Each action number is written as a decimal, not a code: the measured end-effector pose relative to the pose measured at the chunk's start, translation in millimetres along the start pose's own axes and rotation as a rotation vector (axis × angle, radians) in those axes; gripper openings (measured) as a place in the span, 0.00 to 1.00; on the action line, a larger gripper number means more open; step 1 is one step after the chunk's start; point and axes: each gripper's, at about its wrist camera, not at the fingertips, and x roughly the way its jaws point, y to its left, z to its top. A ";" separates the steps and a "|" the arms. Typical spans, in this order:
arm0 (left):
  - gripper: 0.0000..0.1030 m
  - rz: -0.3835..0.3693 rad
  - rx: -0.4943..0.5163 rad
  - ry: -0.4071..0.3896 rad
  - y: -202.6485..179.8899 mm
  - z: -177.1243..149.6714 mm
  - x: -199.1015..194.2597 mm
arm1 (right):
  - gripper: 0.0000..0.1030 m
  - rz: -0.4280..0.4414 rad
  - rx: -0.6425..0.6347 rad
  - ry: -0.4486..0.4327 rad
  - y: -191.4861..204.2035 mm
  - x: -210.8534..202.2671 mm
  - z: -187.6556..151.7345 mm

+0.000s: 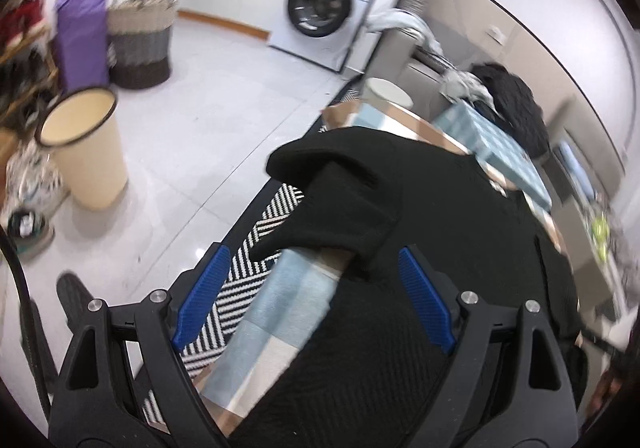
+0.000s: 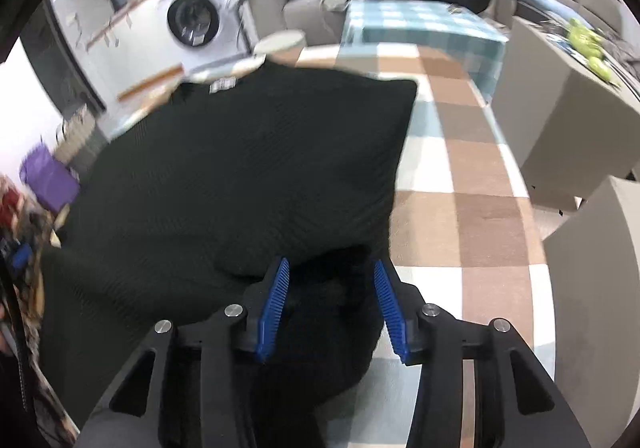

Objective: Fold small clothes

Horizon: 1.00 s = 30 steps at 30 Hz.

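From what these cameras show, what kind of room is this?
Probably a home laundry or utility room: a front-loading washing machine by the wall, a woven laundry basket on the tiled floor, and a black garment spread on a checked tablecloth.

Each black tool (image 1: 314, 290) (image 2: 330, 298) has ribbed blue pads and silver screws.

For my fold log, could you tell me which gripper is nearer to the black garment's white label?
Cannot tell. The label lies far across the black garment from the right gripper; the left gripper view doesn't show it.
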 end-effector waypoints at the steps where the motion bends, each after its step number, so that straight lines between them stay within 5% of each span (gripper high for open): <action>1: 0.82 -0.009 -0.039 0.000 8.1 1.8 2.9 | 0.45 0.010 0.019 -0.019 -1.2 -6.8 -1.5; 5: 0.79 -0.047 -0.207 0.049 43.0 7.3 21.5 | 0.50 0.067 0.075 -0.079 7.0 -27.3 -9.4; 10: 0.72 -0.218 -0.508 0.173 91.5 2.9 58.7 | 0.53 0.123 0.057 -0.090 29.6 -36.3 -18.8; 22: 0.71 -0.296 -0.681 0.335 103.0 -14.1 148.2 | 0.53 0.132 0.038 -0.083 51.3 -31.1 -21.0; 26: 0.54 -0.319 -0.769 0.301 107.2 -18.2 163.2 | 0.53 0.123 0.051 -0.083 49.0 -27.8 -20.5; 28: 0.26 -0.327 -0.757 0.250 101.2 -8.6 161.2 | 0.53 0.114 0.042 -0.093 51.1 -30.0 -21.6; 30: 0.10 -0.311 -0.720 0.224 96.3 -0.3 155.4 | 0.53 0.124 0.044 -0.101 51.3 -31.5 -23.4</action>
